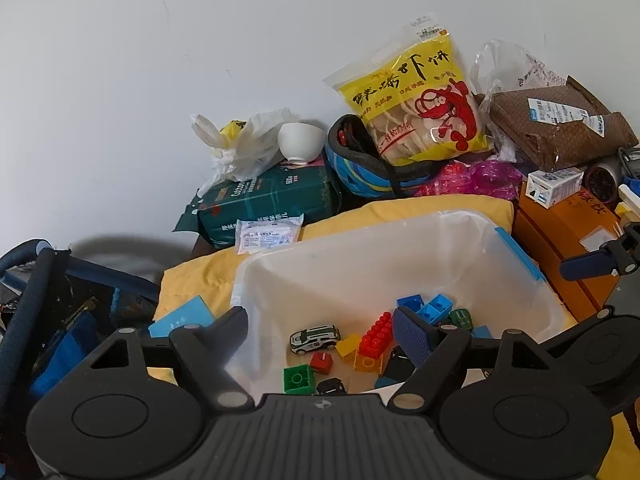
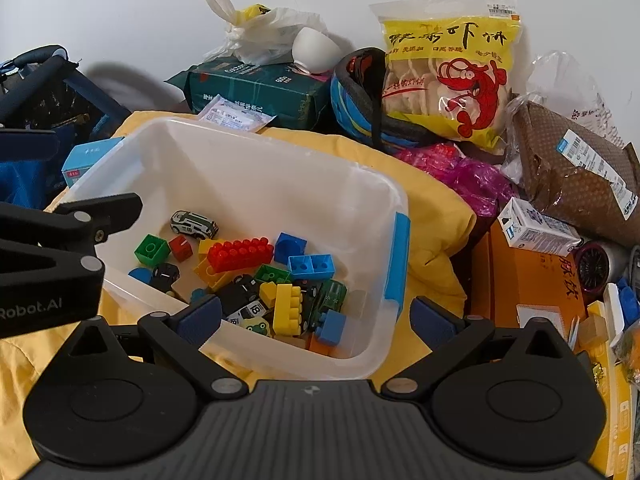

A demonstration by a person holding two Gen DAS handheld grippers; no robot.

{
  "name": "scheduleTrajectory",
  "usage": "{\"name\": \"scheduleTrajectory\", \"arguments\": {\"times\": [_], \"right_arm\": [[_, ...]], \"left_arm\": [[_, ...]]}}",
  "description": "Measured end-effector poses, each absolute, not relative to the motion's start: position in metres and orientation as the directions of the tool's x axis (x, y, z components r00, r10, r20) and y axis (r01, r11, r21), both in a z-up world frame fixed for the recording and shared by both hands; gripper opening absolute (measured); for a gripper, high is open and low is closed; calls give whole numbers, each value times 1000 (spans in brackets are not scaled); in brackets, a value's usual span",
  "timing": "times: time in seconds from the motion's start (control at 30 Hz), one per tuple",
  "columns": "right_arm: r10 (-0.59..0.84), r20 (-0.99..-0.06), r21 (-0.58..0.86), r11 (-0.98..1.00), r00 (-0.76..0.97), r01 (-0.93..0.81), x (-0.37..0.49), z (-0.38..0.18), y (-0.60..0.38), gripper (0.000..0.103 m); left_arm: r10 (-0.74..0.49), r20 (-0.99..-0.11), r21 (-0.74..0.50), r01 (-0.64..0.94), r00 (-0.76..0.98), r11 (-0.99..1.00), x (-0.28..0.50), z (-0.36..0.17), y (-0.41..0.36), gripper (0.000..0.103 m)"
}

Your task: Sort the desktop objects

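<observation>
Both of your grippers have their fingers spread wide and hold nothing. Your left gripper sits low in the frame of its own view, with its left finger outside the near wall of the translucent white plastic bin and its right finger, with the blue ribbed pad, over the toys inside. Your right gripper frames the near right corner of the same bin; its left pad is at the near wall, and its right pad is outside the bin, over the yellow cloth.

Inside the bin lie the sorted toys: a long red studded building brick, a yellow studded brick, a green square block, a light blue two-hole block, and a small white and green toy car near the far left of the pile. A blue clip latch sits on the right wall of the bin.

In the upper part of the right wrist frame, behind the bin, you see a yellow snack bag with a red shrimp drawing, a dark green packet with a white bowl on it, and a blue helmet with black straps. At right stands an orange box with a small white carton on top.
</observation>
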State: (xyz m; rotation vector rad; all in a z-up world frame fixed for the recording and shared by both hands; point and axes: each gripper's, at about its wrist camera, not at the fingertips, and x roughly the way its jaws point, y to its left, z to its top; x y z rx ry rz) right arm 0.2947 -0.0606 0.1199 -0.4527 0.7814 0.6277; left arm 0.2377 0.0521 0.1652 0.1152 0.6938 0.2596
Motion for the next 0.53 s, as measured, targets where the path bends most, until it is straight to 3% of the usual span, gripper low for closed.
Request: {"name": "scheduleTrajectory", "arguments": {"times": [0.53], "right_arm": [[360, -758, -138, 727, 544, -672, 288, 123, -61, 103]], "left_arm": [[279, -613, 203, -195, 739, 960, 236, 164, 51, 82]]}}
